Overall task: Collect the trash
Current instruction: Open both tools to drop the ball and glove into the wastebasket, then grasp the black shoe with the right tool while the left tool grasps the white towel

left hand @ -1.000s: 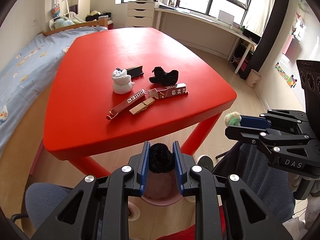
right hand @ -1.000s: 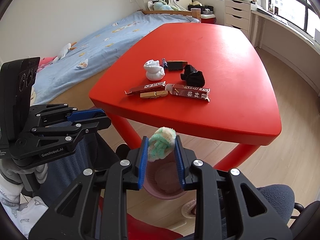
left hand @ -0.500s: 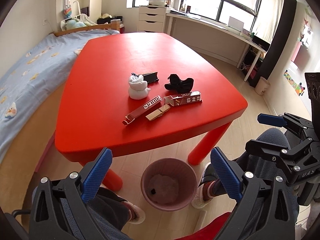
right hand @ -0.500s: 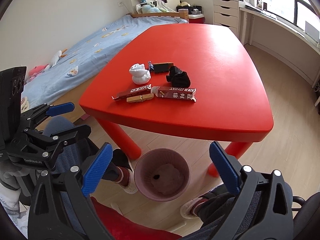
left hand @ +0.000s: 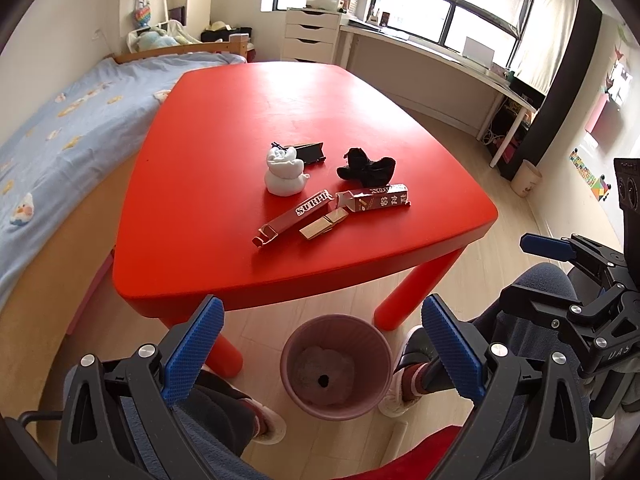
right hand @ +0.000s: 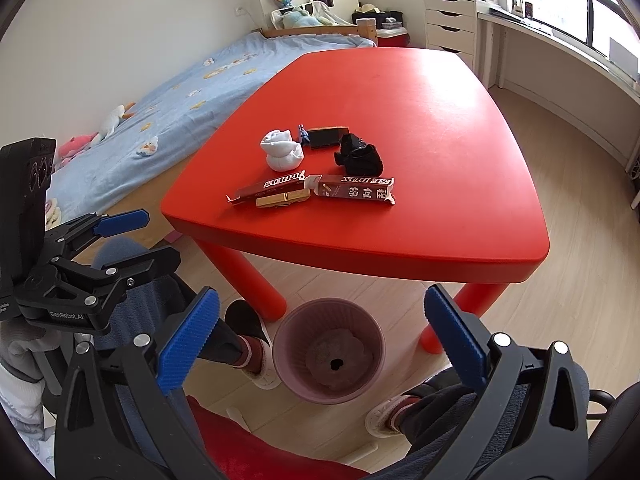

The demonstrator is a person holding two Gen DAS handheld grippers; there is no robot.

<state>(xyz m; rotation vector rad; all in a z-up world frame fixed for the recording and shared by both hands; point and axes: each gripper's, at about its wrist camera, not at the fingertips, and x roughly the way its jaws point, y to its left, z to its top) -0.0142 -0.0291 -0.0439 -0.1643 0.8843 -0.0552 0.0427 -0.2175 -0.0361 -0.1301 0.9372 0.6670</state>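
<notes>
A pink waste bin (left hand: pixel 335 364) stands on the floor under the near edge of the red table (left hand: pixel 224 140); it also shows in the right wrist view (right hand: pixel 329 356). Dropped scraps lie inside it. My left gripper (left hand: pixel 320 354) is open and empty above the bin. My right gripper (right hand: pixel 322 344) is open and empty above it too. On the table lie a white wad (left hand: pixel 285 172), a black wad (left hand: pixel 367 166), a long brown wrapper (left hand: pixel 294 216), a brown box (left hand: pixel 374 199), a wooden clothespin (left hand: pixel 323 223) and a small black piece (left hand: pixel 310 152).
A bed with a blue cover (left hand: pixel 52 132) runs along the left. A white desk (left hand: pixel 432 52) and drawers (left hand: pixel 311 38) stand under the windows. My legs and shoes (left hand: pixel 404 384) flank the bin. A small pale bin (left hand: pixel 526 178) stands at the right.
Both grippers have opened wide. The black pom-pom left my left gripper and the green-white wad left my right gripper; both dropped into the pink bin. Both grippers have lifted slightly.
</notes>
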